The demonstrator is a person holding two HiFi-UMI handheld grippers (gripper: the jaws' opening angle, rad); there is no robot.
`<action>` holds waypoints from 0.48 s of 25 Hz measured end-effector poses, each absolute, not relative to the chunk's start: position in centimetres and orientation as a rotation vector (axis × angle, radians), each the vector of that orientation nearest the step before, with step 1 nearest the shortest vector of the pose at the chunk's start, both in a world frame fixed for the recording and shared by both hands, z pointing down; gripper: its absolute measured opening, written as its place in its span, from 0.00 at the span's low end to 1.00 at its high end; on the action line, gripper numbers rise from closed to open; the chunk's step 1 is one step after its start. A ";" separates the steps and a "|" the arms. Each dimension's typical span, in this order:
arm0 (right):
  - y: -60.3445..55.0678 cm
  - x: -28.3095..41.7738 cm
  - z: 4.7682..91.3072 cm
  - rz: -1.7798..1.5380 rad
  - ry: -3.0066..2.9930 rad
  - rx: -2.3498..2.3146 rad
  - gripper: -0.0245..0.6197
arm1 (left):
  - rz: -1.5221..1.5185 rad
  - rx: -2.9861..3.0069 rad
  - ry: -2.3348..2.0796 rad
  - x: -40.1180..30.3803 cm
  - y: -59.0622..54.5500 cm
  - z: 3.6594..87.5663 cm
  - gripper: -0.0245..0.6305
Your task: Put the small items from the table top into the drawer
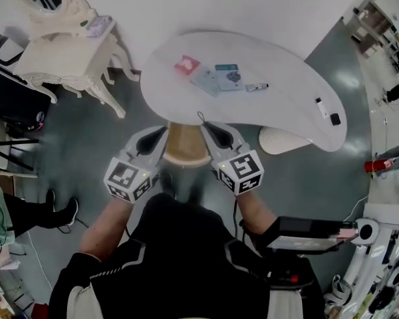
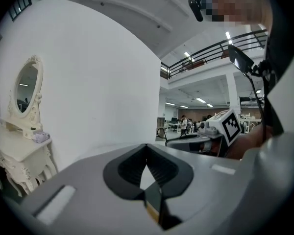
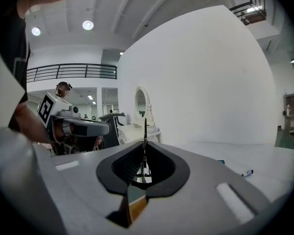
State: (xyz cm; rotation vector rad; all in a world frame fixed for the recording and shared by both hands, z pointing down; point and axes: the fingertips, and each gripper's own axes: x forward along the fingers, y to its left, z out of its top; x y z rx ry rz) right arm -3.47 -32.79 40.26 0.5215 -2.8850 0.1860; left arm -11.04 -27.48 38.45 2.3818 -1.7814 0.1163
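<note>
On the white curved table (image 1: 292, 108) lie a red card (image 1: 186, 64), two teal packets (image 1: 228, 76), a marker (image 1: 256, 86), a small white item (image 1: 320, 102) and a small black one (image 1: 335, 119). Both grippers hover at the table's near edge, over a tan wooden drawer (image 1: 186, 145). My right gripper (image 1: 203, 123) is shut on a thin black clip-like thing (image 3: 144, 141) that stands upright between its jaws. My left gripper (image 1: 165, 130) is shut, with nothing visible between its jaws in the left gripper view (image 2: 147, 148). The marker (image 3: 247, 172) also shows in the right gripper view.
A white vanity with an oval mirror (image 1: 66, 45) stands at the far left, and a black chair (image 1: 13, 98) is beside it. A white ribbed basket (image 1: 279, 140) sits under the table's right end. A person's legs (image 1: 36, 211) are at the left.
</note>
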 end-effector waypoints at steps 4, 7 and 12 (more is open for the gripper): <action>-32.7 -5.6 43.2 0.143 -2.824 0.426 0.08 | 0.103 2.365 -1.748 -12.5 -28.2 40.7 0.04; -32.4 -6.8 46.1 0.134 -2.771 0.359 0.08 | 0.109 2.341 -1.729 -13.5 -28.4 42.7 0.04; -31.7 -8.2 51.3 0.104 -2.670 0.252 0.08 | 0.133 2.302 -1.684 -14.9 -28.7 46.2 0.04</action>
